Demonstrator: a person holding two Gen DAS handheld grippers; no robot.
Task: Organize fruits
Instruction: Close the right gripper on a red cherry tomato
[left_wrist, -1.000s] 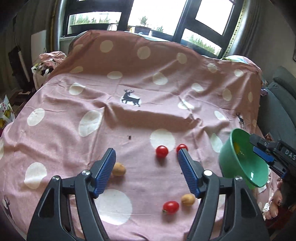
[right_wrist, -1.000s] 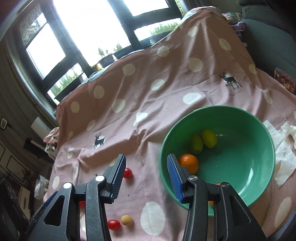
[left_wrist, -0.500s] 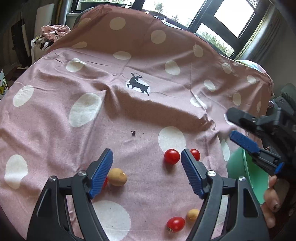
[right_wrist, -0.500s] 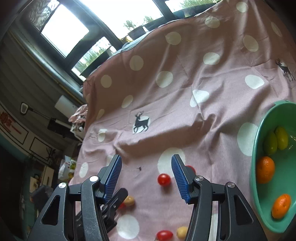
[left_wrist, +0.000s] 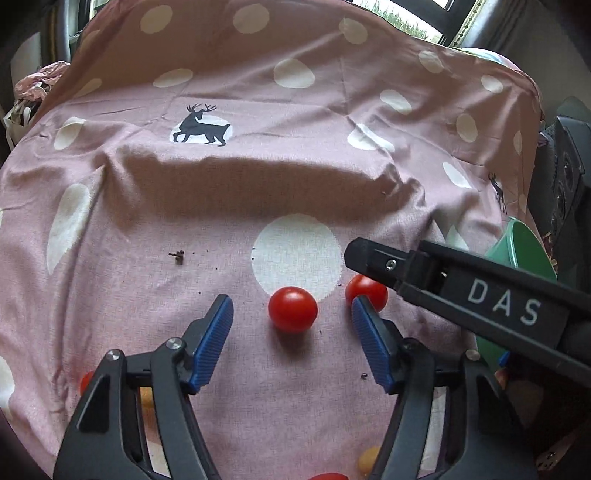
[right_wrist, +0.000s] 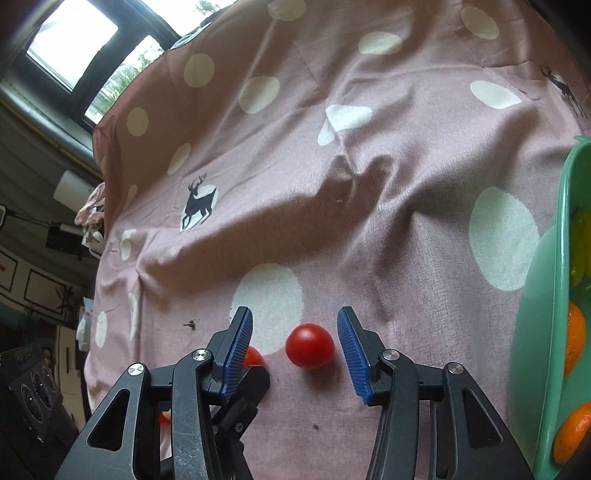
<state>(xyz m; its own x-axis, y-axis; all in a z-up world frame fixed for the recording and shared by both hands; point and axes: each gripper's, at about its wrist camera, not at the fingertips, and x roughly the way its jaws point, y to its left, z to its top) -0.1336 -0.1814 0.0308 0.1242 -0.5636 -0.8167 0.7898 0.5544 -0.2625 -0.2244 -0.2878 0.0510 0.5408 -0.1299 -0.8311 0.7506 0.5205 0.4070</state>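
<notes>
Left wrist view: both claws gape—left claw (left_wrist: 291, 334) and right claw (right_wrist: 295, 347) each straddle a tomato (left_wrist: 293, 309), having just narrowed, so descend squarely and squeeze gently.

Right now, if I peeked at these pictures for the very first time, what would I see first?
Probably two bright red tomatoes on the pink spotted cloth: one tomato sits between the open blue fingers of the left gripper, and the other tomato sits between those of the right gripper, untouched. Next, the green bowl at the right edge, with orange and yellow-green fruit inside.
</notes>
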